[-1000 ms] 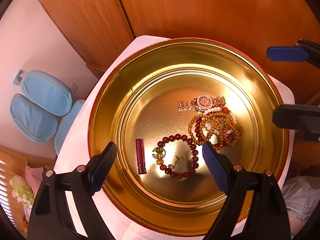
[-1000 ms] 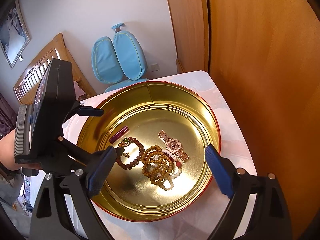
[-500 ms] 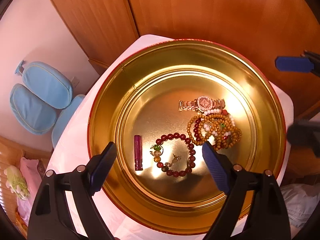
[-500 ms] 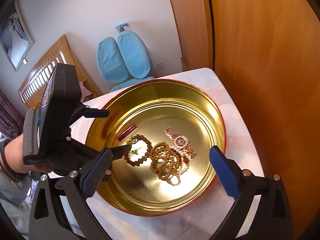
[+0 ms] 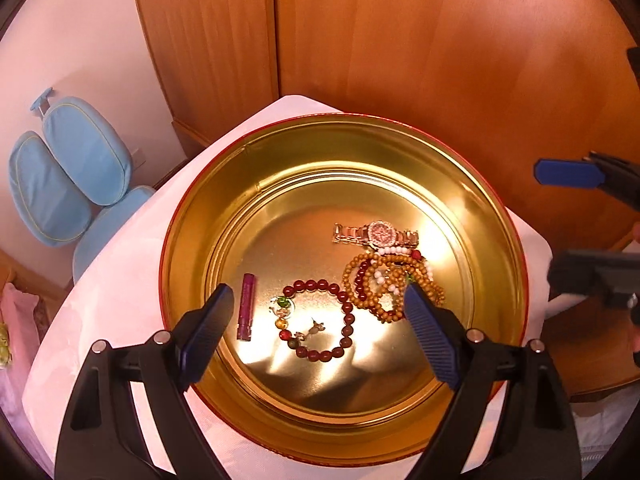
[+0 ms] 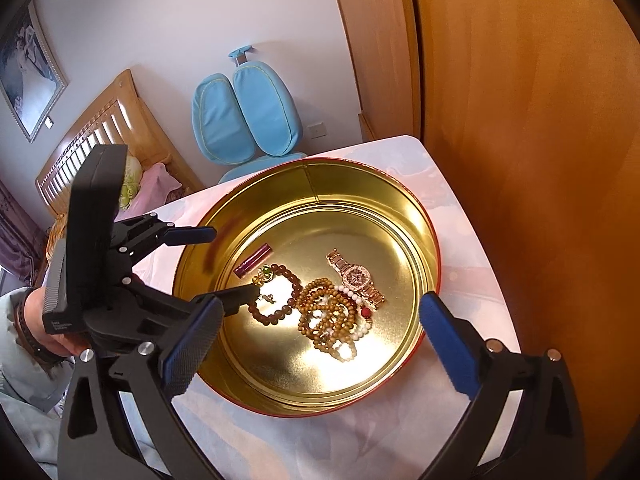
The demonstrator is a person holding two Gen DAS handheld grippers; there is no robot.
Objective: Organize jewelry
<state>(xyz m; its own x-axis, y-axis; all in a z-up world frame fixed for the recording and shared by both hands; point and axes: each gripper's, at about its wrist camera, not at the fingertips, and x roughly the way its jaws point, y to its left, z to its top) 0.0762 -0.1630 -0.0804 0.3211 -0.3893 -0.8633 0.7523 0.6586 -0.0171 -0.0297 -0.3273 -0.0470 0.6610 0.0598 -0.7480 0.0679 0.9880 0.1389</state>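
Observation:
A round gold tin [image 5: 192,240] [image 6: 424,216] with a red rim sits on a white cloth. In it lie a rose-gold watch [image 5: 378,234] [image 6: 356,278], a tangle of tan, white and red bead strands [image 5: 390,280] [image 6: 328,312], a dark red bead bracelet [image 5: 320,320] [image 6: 280,294] and a purple tube [image 5: 246,306] [image 6: 254,260]. My left gripper [image 5: 320,340] [image 6: 224,264] is open and empty, held over the tin's near left rim. My right gripper [image 6: 316,352] is open and empty over the tin's near rim; its fingers [image 5: 568,174] show at the right edge of the left wrist view.
The cloth-covered table [image 6: 472,264] stands against a wooden wardrobe [image 5: 400,40] [image 6: 520,120]. A blue chair [image 5: 68,172] [image 6: 244,116] stands beyond the table. A wooden bed [image 6: 108,136] with pink bedding lies at the far left.
Both grippers have drawn back and up from the tin, so it sits lower and smaller in both views. The jewelry has not moved.

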